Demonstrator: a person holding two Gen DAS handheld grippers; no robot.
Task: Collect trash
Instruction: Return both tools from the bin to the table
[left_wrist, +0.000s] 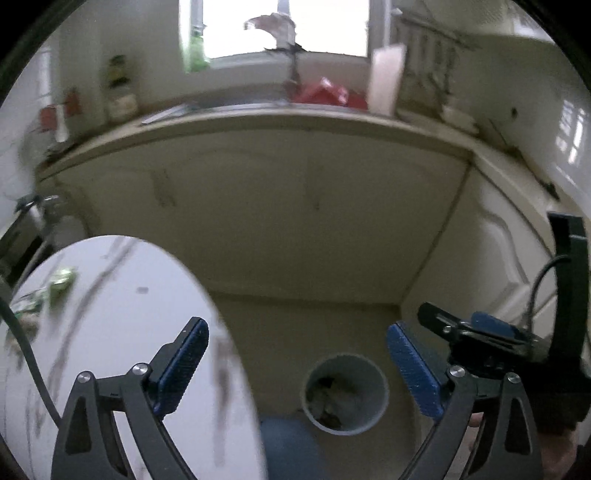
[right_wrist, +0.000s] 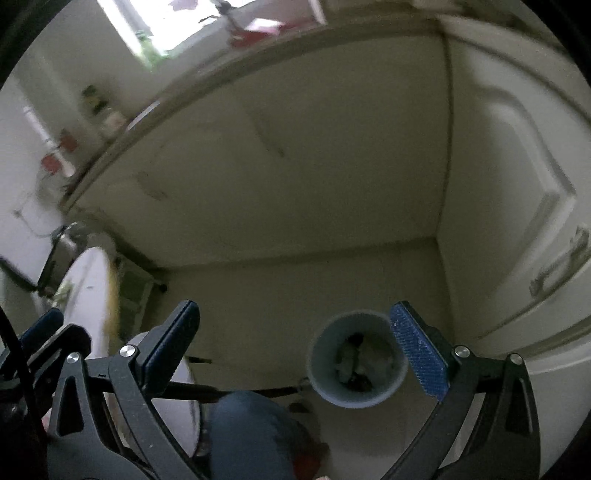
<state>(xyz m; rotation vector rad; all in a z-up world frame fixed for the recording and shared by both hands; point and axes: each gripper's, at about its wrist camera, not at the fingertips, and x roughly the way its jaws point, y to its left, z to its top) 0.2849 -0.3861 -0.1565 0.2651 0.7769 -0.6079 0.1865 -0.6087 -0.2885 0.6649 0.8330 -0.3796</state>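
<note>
Both my left gripper (left_wrist: 297, 363) and right gripper (right_wrist: 291, 347) hang wide apart with nothing between the pads, above the one bin (right_wrist: 356, 365) on the floor, which already holds crumpled scraps. I count two or three greenish scraps (left_wrist: 61, 280) left on the round white table (left_wrist: 122, 332), blurred. They look light and soft, so I'd pinch each across its bulk.

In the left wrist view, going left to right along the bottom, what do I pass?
White round table → left finger of the left tool → grey bin with trash inside → right finger of the left tool → the right tool at the far right edge.
</note>
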